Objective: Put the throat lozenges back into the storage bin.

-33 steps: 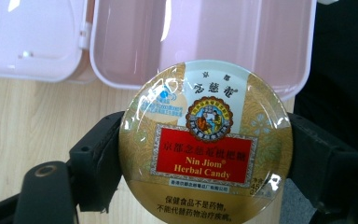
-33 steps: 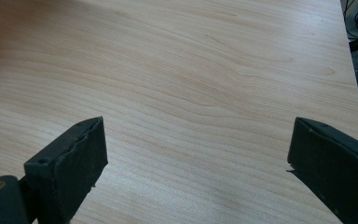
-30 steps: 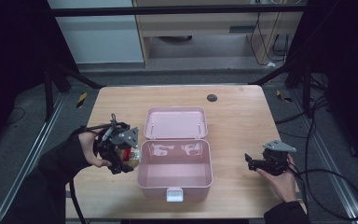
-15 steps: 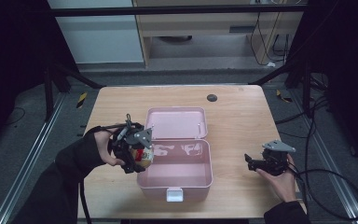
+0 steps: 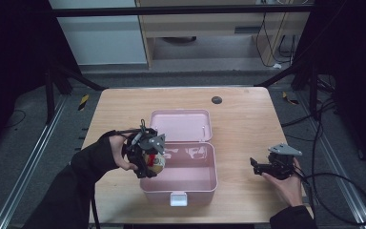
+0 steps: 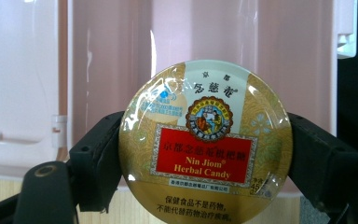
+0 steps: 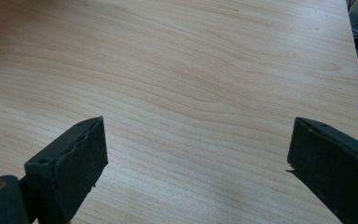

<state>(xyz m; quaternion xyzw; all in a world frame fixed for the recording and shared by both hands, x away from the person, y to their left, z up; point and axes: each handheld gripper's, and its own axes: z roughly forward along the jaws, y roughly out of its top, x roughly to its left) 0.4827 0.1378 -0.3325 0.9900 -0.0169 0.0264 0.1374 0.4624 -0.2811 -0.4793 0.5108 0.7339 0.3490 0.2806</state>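
The left gripper (image 5: 148, 160) pinched a round candy tin (image 6: 205, 142) by its sides, 1 black jaw on each side. It held the tin over the left edge of the open pink box (image 5: 190, 179), whose lid (image 5: 181, 125) lay flat behind it. The right gripper (image 5: 269, 168) rested near the right side of the wooden table (image 5: 248, 119), well apart from the box, with its 2 jaws spread wide and nothing between them.

The step in hand looked like putting the tin into the box. The next move probably called for lowering the tin inside and letting go gently, so it would lie flat on the bottom.
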